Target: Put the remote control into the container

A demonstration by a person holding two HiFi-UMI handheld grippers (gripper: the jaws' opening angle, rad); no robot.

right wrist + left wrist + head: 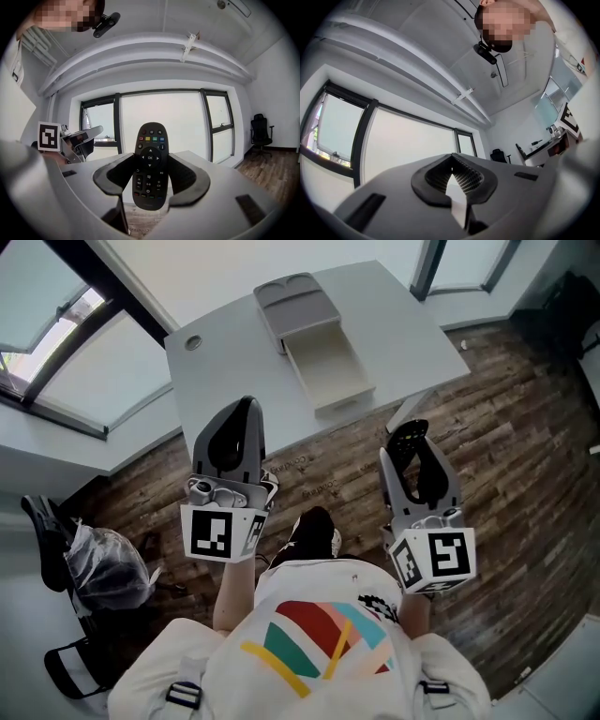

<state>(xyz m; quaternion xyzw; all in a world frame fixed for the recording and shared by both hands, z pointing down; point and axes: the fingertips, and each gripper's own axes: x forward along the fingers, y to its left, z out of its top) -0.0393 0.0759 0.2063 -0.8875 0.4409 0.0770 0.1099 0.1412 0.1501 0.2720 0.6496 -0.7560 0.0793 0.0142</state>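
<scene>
Currently the remote control (150, 140) is gripped upright by the right hand-held gripper (151, 161); the left hand-held gripper (451, 159) is closed and empty. The remote should be carried to the open container (343, 397) at eleven o'clock on the table (220, 357), then lowered flat before it is released.

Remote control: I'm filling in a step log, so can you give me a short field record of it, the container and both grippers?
remote control: upright between the right gripper's jaws, buttons toward that gripper's camera
right gripper: shut on the remote control, near the table's edge, apart from the container
left gripper: jaws together, nothing between them
container: on the white table, its drawer pulled out and seemingly empty
task: remote control not yet in the container
</scene>
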